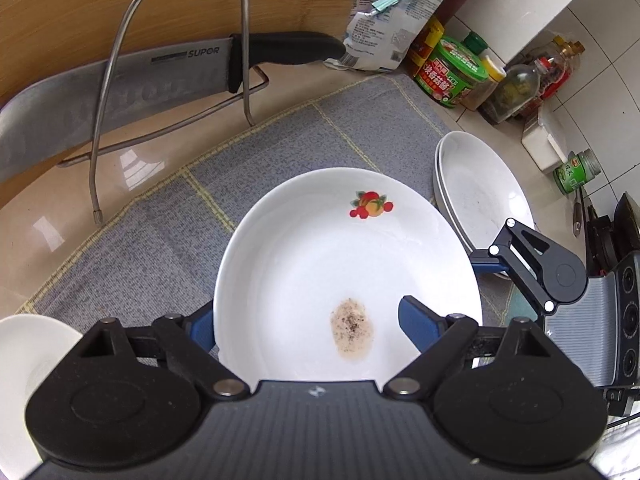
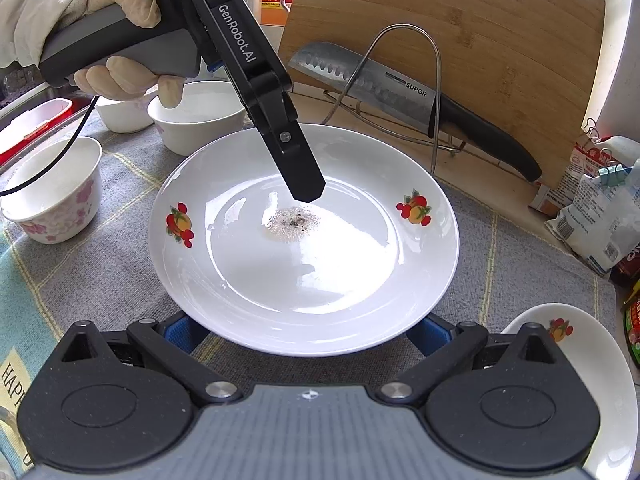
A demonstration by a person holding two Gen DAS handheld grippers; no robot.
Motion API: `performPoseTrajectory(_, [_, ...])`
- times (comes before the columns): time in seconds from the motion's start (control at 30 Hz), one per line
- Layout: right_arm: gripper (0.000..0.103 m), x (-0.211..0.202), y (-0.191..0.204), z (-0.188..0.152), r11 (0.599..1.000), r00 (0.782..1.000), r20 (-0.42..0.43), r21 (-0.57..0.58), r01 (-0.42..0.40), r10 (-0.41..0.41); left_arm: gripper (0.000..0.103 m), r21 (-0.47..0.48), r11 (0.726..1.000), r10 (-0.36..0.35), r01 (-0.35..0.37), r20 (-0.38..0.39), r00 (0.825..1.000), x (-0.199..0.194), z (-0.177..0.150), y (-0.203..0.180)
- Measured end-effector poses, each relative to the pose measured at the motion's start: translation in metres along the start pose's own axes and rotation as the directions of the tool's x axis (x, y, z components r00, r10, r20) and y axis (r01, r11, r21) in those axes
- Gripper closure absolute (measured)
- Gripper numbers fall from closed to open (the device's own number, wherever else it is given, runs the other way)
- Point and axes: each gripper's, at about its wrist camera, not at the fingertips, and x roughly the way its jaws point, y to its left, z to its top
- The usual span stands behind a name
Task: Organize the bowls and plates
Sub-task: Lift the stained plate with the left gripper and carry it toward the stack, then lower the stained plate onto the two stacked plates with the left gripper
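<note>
A white plate with fruit decals point(image 1: 320, 248) point(image 2: 304, 264) lies on the grey mat, a peppery stain in its middle. My left gripper point(image 1: 308, 320) point(image 2: 306, 194) is open, one blue finger point(image 1: 416, 322) over the plate's inside and the other point(image 1: 202, 326) outside the near rim. My right gripper point(image 2: 308, 336) is open, low at the plate's near edge, its fingers point(image 2: 182, 332) partly under the rim. A stack of two white plates point(image 1: 480, 192) point(image 2: 600, 360) lies to the right. Three white bowls point(image 2: 200, 116) point(image 2: 56, 192) point(image 2: 120, 114) stand at the left.
A cleaver point(image 1: 120, 88) point(image 2: 400, 92) rests in a wire rack against a bamboo board point(image 2: 480, 20). Sauce jars and bottles point(image 1: 456, 72) and a salt bag point(image 2: 600, 216) crowd the right side. A stove point(image 1: 616, 312) sits at far right.
</note>
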Motion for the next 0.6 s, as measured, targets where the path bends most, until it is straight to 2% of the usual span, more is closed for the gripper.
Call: performPoseTrajectory(0.6, [0.0,-0.038,0.006,-0.017,0.999,0.999,0.023,0.01,0.033,-0.033,0.014,0.04,0.999,0.006,-0.006,0.011,1.0,-0.006,-0.009,-0.044])
